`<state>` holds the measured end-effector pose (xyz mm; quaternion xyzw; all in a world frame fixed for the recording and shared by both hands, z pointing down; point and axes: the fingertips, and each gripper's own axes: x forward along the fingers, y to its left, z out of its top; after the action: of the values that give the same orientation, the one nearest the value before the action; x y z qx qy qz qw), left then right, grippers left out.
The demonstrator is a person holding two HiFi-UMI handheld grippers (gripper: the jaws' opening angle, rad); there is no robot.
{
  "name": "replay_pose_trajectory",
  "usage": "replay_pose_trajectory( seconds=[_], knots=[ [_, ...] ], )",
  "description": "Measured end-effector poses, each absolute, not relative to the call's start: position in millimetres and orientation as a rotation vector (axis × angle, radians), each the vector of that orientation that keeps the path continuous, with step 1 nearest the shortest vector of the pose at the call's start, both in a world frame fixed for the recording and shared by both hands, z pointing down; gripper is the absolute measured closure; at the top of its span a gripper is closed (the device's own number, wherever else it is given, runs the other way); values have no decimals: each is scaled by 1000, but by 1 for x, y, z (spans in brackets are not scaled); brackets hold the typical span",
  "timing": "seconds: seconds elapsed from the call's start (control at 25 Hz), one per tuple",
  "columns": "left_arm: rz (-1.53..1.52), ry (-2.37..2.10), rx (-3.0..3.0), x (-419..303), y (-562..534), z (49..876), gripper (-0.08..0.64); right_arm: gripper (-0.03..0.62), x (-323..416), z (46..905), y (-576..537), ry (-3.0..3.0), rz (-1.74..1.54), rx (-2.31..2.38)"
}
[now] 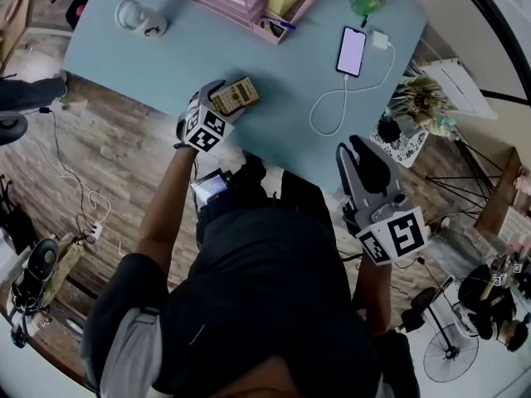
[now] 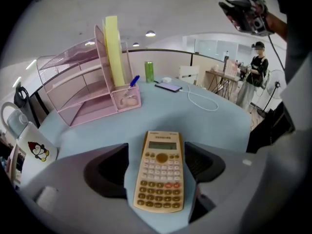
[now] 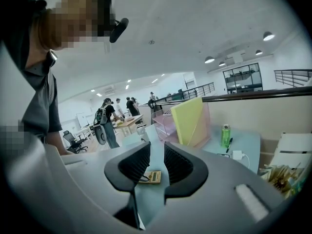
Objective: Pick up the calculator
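Spread wide at left gripper (image 2: 157,162), straddling without touching slim tan rectangular calculator (image 2: 160,179), keys in rows, flat on smooth pale-blue table (image 2: 219,126); barely parted, empty at right gripper (image 3: 157,156).

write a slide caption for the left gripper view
Left tool, open, straddling the tan calculator flat on the blue table, pink file tray behind

Left gripper (image 1: 226,99) — pitched steeply down, bare left forearm (image 1: 163,210) stretched forward. Jaws wide apart, flanking the calculator (image 2: 160,172), with the pads clear of it. Right gripper (image 1: 358,157) — nearly level, jaws a narrow gap apart, nothing between them.
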<state>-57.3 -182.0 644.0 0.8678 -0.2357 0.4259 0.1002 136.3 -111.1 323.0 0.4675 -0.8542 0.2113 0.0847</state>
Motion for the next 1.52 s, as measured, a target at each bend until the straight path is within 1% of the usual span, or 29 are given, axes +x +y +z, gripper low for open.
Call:
replay_pose_trajectory(
  seconds=[0.2,0.36,0.56,0.88,1.12,1.32,1.52],
  knots=[
    [1352,-678,2529,-68,-173,671,163,522,133,336,-118,-2543,654,1339],
    [1363,-683,2518,-73,-169,683,157,519,122,364,-135,-2545,606,1217],
    [1312,-708,2527,-76,-166,686,153,435,83,395,-163,-2625,585,1025],
    [1227,-731,2541,-84,-163,684,153,341,17,466,-177,-2649,476,686],
    [1236,-741,2550,-91,-158,682,153,315,-10,513,-167,-2624,388,428],
    [1229,-754,2551,-96,-154,684,153,287,-17,540,-172,-2606,383,349],
    [1252,-784,2553,-105,-147,682,153,270,-27,572,-170,-2532,287,226]
  ],
)
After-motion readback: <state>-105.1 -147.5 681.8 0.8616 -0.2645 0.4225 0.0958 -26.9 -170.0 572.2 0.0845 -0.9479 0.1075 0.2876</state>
